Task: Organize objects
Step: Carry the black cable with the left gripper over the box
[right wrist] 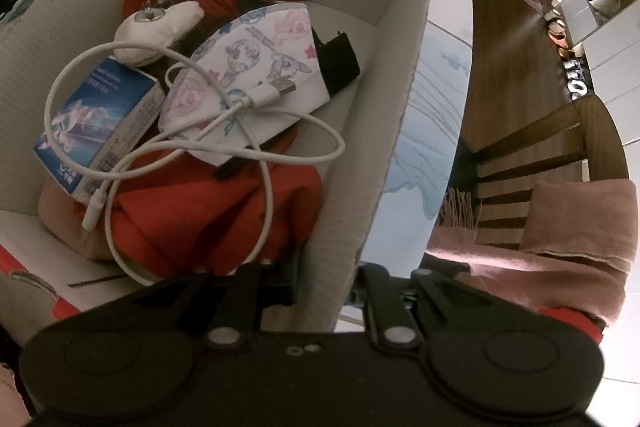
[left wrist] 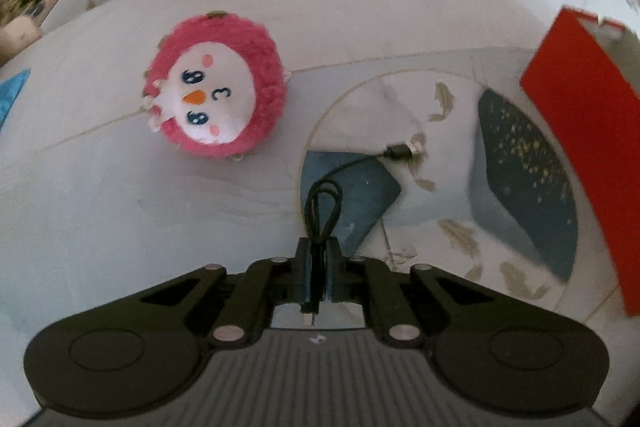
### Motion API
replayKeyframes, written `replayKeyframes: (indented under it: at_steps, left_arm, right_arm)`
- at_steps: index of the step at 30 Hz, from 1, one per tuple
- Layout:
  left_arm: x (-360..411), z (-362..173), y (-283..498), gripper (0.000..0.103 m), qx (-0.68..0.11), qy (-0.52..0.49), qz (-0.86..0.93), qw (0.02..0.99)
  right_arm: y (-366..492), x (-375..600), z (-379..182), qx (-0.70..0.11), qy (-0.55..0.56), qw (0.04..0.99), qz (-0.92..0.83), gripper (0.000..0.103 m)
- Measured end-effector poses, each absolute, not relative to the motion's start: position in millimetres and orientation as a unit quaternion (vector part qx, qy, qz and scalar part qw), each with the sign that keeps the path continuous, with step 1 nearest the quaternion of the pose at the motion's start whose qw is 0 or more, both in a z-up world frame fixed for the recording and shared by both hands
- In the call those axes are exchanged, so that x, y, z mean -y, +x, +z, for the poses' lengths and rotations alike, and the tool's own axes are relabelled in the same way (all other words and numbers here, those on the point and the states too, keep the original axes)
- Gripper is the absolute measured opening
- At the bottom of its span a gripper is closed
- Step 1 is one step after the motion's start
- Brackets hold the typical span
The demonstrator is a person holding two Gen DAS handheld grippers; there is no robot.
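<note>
A: What has my left hand-held gripper [left wrist: 318,269] got?

B: Its jaws are pinched shut on a black cable [left wrist: 320,211]. A folded loop of it sticks out past the fingertips, and the cord runs on to the right, ending in a plug [left wrist: 400,149] that lies on the bench [left wrist: 120,227]. Another short end pokes out behind the jaws, toward the camera.

A: And my right hand-held gripper [right wrist: 320,291]?

B: It is nearly closed astride the near wall of the cardboard box [right wrist: 396,131], one finger inside and one outside, so it holds the box by that wall.

A: What lies in the box?

B: A white USB cable [right wrist: 260,155] loops over a printed face mask [right wrist: 248,79], a blue toothbrush carton [right wrist: 96,119] at the left and red cloth [right wrist: 208,219] underneath.

A: Anything else out on the bench?

B: A round pink plush toy [left wrist: 214,85] sits far left of the black cable, well apart from it. The box's red side [left wrist: 588,147] stands at the right edge.
</note>
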State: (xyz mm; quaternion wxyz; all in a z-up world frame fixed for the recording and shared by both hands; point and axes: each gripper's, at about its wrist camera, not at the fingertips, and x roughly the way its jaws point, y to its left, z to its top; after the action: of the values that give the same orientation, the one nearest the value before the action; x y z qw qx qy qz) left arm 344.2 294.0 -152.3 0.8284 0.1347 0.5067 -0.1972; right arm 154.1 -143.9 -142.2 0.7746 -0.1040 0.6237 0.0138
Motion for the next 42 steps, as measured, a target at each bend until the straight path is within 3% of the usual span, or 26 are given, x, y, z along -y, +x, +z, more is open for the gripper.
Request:
replayKeyframes:
  at_steps: [9, 25, 33, 42]
  left_arm:
    - [-281.8, -108.6, 306.9, 0.005, -0.478, 0.075, -0.208, 0.850]
    - [-184.3, -28.6, 248.8, 0.005, -0.392, 0.092, -0.325, 0.856]
    - [-122.3, -15.1, 239.1, 0.005, -0.367, 0.121, -0.367, 0.846]
    - [-54.6, -34.9, 240.7, 0.005, -0.372, 0.157, -0.383, 0.831]
  right_arm:
    - [151.9, 143.5, -141.5, -0.617, -0.108, 0.779, 0.019, 0.011]
    - [150.4, 141.8, -140.5, -0.609, -0.118, 0.784, 0.030, 0.011]
    - [148.4, 139.6, -139.5, -0.605, -0.128, 0.785, 0.045, 0.011]
    - [147.3, 139.8, -139.5, -0.602, -0.132, 0.786, 0.051, 0.011]
